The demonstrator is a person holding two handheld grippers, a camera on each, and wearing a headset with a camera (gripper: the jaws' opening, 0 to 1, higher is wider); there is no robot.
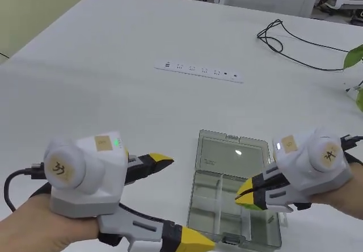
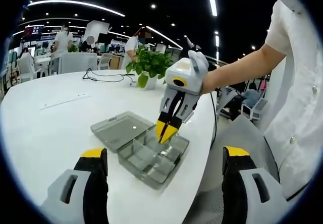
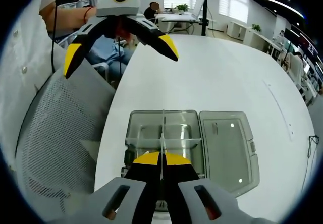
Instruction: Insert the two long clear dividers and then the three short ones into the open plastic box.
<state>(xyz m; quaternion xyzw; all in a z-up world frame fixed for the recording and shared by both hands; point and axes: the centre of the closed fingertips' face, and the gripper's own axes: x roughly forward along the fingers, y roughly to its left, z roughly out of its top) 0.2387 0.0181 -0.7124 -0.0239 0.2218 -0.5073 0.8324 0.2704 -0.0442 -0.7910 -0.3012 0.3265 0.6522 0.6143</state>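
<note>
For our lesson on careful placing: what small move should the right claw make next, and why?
Probably lower the right claw, shut on the thin clear plastic divider, straight down: it hangs over the open clear plastic box, seemingly unseated.

The right gripper (image 3: 161,159) has its yellow-tipped jaws pinched together on a thin clear divider (image 3: 163,128), which is seen edge-on and stands out ahead of the tips above the open plastic box (image 3: 130,133). The box sits on the white table (image 3: 212,72) near its edge, with the hinged lid (image 3: 227,148) lying flat beside the base. Another clear strip crosses the base. Beyond the box, the left gripper (image 3: 121,52) hangs in the air with its jaws spread wide. A grey mesh chair (image 3: 55,133) stands beside the table.
</note>
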